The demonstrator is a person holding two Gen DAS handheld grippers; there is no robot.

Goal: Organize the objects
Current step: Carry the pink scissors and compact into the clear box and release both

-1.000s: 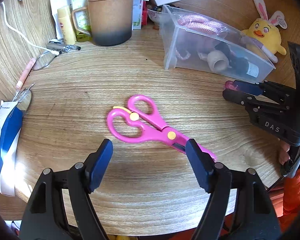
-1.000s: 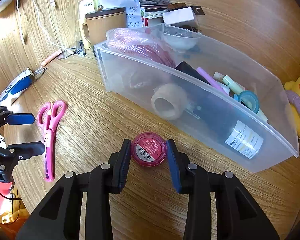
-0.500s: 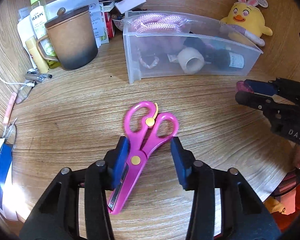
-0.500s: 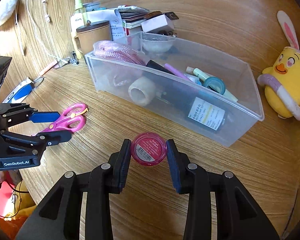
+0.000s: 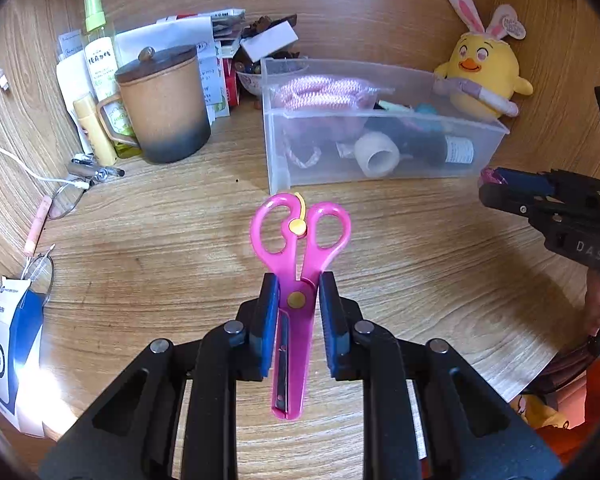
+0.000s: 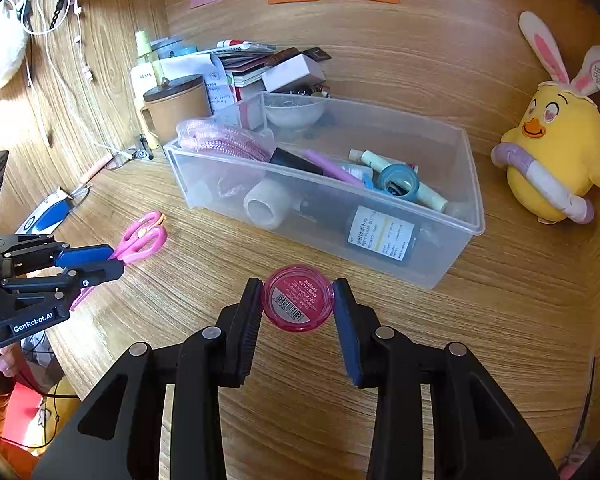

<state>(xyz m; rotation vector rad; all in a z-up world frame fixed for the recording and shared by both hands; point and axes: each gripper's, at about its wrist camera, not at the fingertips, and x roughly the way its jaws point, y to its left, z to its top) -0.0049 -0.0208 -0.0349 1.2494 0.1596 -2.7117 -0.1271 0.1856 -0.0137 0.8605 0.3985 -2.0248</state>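
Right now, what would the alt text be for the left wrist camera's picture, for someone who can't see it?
The left gripper clamps pink scissors at the pivot, handles pointing away over a wooden desk. Beyond sit a clear plastic bin of odds and ends, a lidded brown mug and a yellow chick plush; the right gripper enters from the right.

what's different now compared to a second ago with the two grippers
The left gripper turned to line up with the pink scissors and closed its jaws on them near the pivot. The right gripper kept the pink jar clamped. The clear bin stayed put.
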